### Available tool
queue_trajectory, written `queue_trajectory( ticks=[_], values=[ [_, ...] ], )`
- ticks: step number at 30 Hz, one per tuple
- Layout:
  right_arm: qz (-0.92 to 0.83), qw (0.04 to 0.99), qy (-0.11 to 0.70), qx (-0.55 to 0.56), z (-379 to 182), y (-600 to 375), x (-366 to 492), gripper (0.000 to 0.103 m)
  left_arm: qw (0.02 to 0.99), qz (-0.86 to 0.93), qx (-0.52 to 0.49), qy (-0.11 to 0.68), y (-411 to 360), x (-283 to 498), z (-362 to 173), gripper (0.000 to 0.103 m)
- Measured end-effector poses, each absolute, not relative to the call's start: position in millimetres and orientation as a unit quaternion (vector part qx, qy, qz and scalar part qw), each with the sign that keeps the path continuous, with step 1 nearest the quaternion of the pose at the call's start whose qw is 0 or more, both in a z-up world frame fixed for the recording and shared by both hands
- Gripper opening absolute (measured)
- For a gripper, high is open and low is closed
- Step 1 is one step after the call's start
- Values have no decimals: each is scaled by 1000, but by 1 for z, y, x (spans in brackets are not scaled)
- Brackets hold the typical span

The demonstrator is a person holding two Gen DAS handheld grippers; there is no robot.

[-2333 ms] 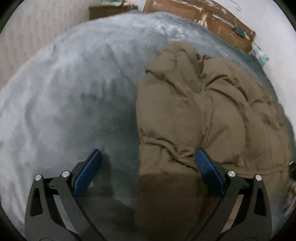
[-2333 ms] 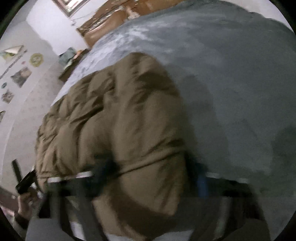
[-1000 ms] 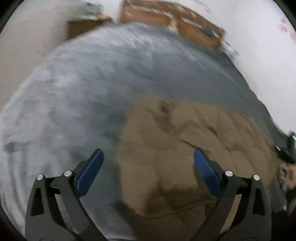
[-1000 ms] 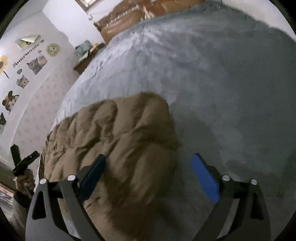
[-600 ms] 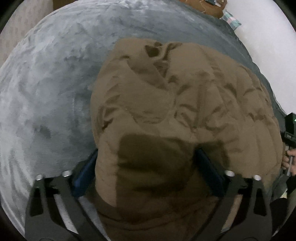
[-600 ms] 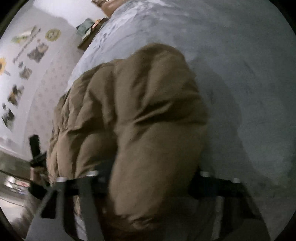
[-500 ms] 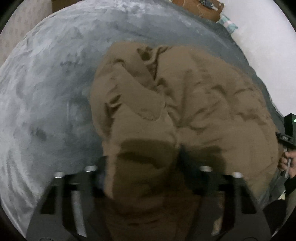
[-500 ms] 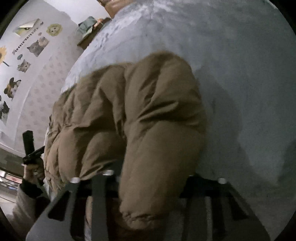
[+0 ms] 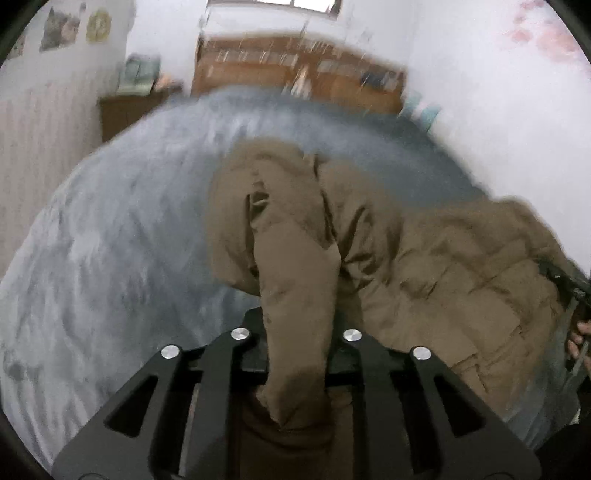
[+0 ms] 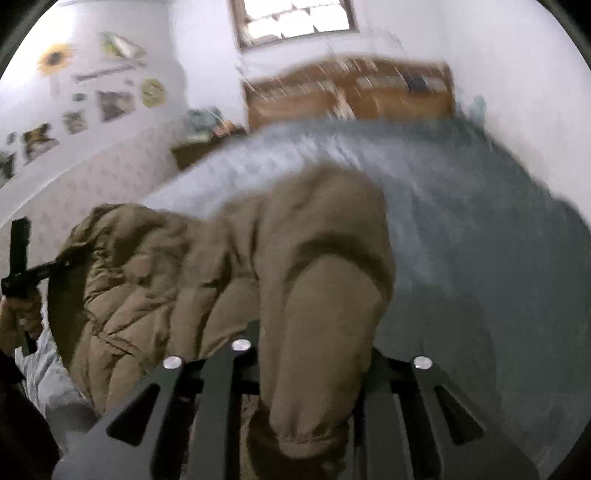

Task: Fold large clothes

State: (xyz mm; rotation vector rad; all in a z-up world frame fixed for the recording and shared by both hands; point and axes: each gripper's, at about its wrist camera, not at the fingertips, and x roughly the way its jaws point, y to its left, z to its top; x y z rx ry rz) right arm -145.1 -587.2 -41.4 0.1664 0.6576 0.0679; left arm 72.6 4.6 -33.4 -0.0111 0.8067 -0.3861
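Note:
A large brown quilted jacket [image 9: 424, 258] lies bunched on a grey fuzzy bedspread [image 9: 110, 240]. My left gripper [image 9: 297, 332] is shut on a thick fold of the jacket, which hangs between its jaws and is lifted off the bed. In the right wrist view the same jacket [image 10: 184, 266] spreads to the left. My right gripper [image 10: 314, 350] is shut on another padded fold of it, raised above the bedspread [image 10: 461, 229]. The fingertips of both grippers are hidden by fabric. The other gripper shows at the edge of each view.
A wooden headboard [image 9: 295, 81] stands at the far end of the bed. A dark bedside cabinet [image 9: 125, 110] sits at the far left. White walls with pictures [image 10: 110, 103] and a window [image 10: 295, 22] lie beyond.
Both grippers closed on folds of the jacket and lifted them. The views tilted up from the bedspread to the headboard and walls. Both frames are motion blurred.

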Motion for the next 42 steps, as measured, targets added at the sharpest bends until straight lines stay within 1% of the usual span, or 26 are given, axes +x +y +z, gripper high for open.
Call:
queue_trajectory(
  ticks=[1, 2, 3, 4, 5, 6, 8, 9, 12, 13, 14, 15, 16, 18, 20, 23, 24, 26, 27, 30, 32, 34, 35, 38, 41, 42],
  values=[
    [23, 933, 348, 93, -60, -595, -139, 60, 897, -169, 2, 409, 20, 68, -46, 25],
    [10, 919, 382, 98, -80, -603, -135, 69, 884, -151, 14, 443, 25, 69, -66, 30],
    [-5, 912, 399, 93, -96, -609, -135, 70, 867, -130, 26, 480, 32, 68, -92, 31],
    [-15, 903, 421, 87, -113, -612, -132, 72, 857, -119, 27, 501, 36, 60, -103, 36],
    [-13, 894, 439, 90, -125, -616, -131, 75, 849, -115, 30, 515, 41, 53, -113, 46],
    [-14, 894, 438, 97, -128, -618, -134, 82, 845, -109, 36, 522, 48, 43, -116, 49],
    [-24, 897, 427, 110, -120, -623, -139, 82, 848, -97, 53, 519, 55, 32, -110, 52],
    [-27, 900, 420, 109, -114, -622, -142, 82, 850, -92, 58, 515, 56, 29, -106, 58],
    [-37, 920, 380, 88, -80, -606, -152, 82, 881, -74, 4, 467, 79, 15, -75, 70],
    [-45, 927, 365, 77, -67, -605, -159, 82, 896, -65, -11, 439, 88, 9, -60, 71],
    [-59, 939, 335, 57, -46, -596, -175, 84, 922, -47, -27, 383, 100, -5, -36, 81],
    [-70, 946, 313, 46, -29, -590, -183, 89, 938, -37, -34, 342, 106, -15, -20, 98],
    [-82, 954, 287, 34, -15, -582, -196, 95, 954, -27, -41, 294, 110, -28, -2, 100],
    [-112, 969, 218, 18, 21, -560, -220, 101, 971, -15, -39, 236, 111, -51, 24, 100],
    [-133, 979, 156, 6, 49, -531, -242, 101, 977, -3, -34, 210, 106, -70, 34, 100],
    [-141, 983, 118, -11, 65, -497, -260, 101, 980, -10, -11, 199, 74, -92, 35, 100],
    [-141, 983, 118, -15, 64, -486, -263, 101, 979, -15, -1, 203, 70, -103, 32, 100],
    [-141, 981, 129, -16, 52, -469, -270, 101, 977, -16, 9, 214, 34, -115, 24, 100],
    [-139, 980, 145, -13, 46, -462, -268, 101, 974, -21, 10, 225, 27, -124, 18, 100],
    [-135, 965, 226, 3, 19, -451, -256, 101, 967, -45, 15, 249, -7, -131, 8, 100],
    [-128, 957, 259, 8, 4, -448, -249, 101, 965, -62, 31, 254, -26, -126, 10, 100],
    [-119, 954, 277, 10, 1, -449, -239, 101, 967, -49, 46, 245, -34, -120, 11, 100],
    [-113, 955, 274, 20, 4, -450, -241, 101, 968, -45, 48, 243, -35, -115, 11, 100],
    [-109, 961, 253, 34, 9, -454, -253, 101, 973, -43, 42, 223, -28, -133, 21, 100],
    [-108, 961, 251, 38, 5, -459, -252, 101, 977, -47, 31, 206, -17, -150, 32, 100],
    [-107, 961, 252, 39, 5, -458, -253, 101, 977, -52, 30, 205, -28, -144, 33, 100]
  ],
)
